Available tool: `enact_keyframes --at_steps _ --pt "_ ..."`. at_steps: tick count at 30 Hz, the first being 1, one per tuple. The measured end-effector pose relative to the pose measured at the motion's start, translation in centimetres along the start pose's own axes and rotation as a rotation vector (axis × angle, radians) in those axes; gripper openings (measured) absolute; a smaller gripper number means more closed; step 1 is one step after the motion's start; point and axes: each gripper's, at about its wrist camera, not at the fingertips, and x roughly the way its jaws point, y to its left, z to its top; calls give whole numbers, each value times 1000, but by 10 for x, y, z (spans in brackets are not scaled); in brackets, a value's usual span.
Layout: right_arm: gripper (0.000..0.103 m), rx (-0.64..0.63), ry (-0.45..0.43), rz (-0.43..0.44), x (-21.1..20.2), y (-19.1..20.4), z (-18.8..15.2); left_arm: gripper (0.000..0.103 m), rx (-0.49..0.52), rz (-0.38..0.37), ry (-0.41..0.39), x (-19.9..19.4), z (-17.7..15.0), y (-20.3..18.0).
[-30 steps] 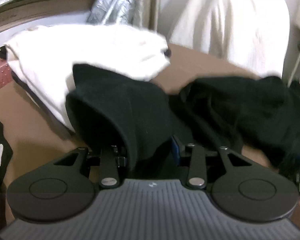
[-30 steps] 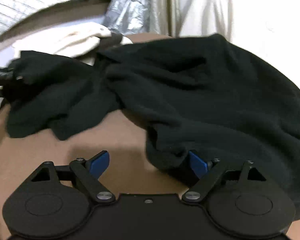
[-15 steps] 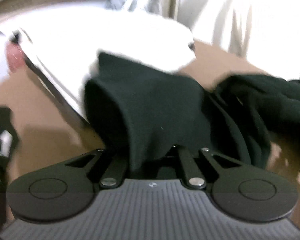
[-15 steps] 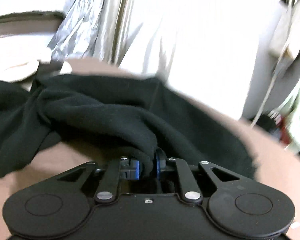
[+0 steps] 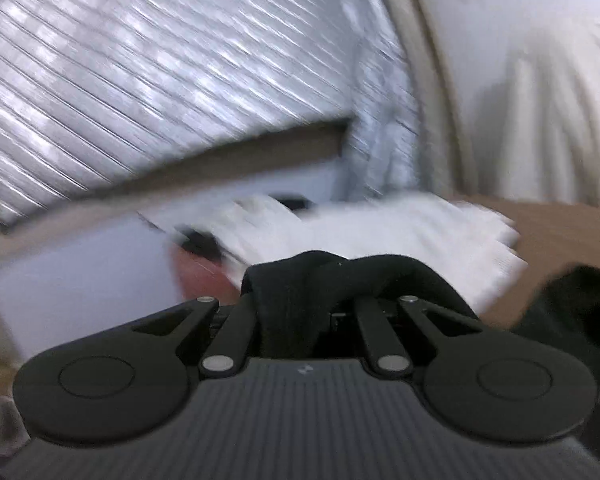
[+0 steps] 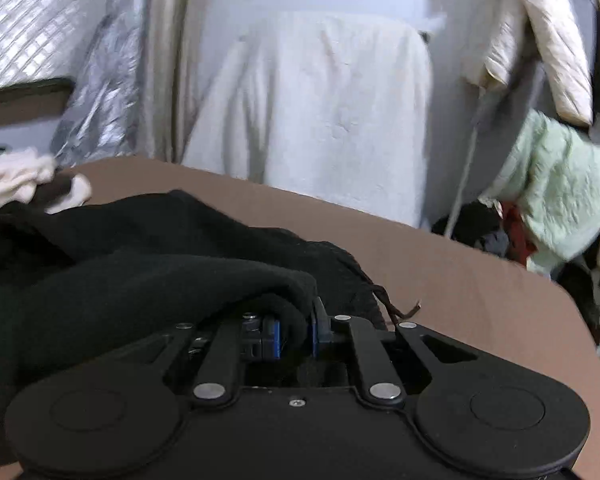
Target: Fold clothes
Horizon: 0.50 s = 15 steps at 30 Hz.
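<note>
A black fleece garment [image 6: 112, 280] lies bunched on the brown table [image 6: 460, 276]. My right gripper [image 6: 296, 336] is shut on a fold of its edge, the cloth pinched between the blue pads. My left gripper [image 5: 304, 312] is shut on another part of the same black garment [image 5: 312, 284], which drapes over the fingers and hides the fingertips. The left wrist view is blurred and tilted up toward the wall.
A pile of white clothes [image 5: 380, 232] lies on the table behind the left gripper, also at far left in the right wrist view [image 6: 16, 180]. A white draped cloth [image 6: 320, 120] stands behind the table. Hanging quilted garments [image 6: 556, 184] crowd the right side.
The right gripper closed on the black garment's edge. Both grippers have lifted and tilted upward with the cloth; the left view now faces the wall.
</note>
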Motion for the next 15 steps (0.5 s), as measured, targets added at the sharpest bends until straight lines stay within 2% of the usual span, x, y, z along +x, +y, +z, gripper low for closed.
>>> enact_keyframes --at_steps 1,4,6,8,9,10,12,13,14,15 --pt "14 -35 16 12 -3 2 -4 5 -15 36 -6 3 3 8" --pt "14 -64 204 152 -1 1 -20 4 -101 22 121 28 1 34" --pt "15 -97 278 192 -1 7 -36 4 -164 -2 219 45 -10 46" --pt "21 -79 287 216 -7 11 -43 4 -209 -12 286 57 -20 54" --pt "22 -33 288 238 -10 9 -39 4 -225 -15 293 59 -23 56" --pt "23 23 292 275 -13 4 -34 4 -241 -17 293 61 -24 59" --pt "29 54 297 336 -19 4 -20 4 -273 -25 257 56 -19 63" --pt "39 46 296 376 -23 4 -13 4 -286 -28 236 51 -17 66" --pt "56 31 294 420 -28 4 -5 4 -299 -31 218 46 -15 68" --pt "63 17 298 480 -31 2 4 4 -309 -33 208 42 -13 69"
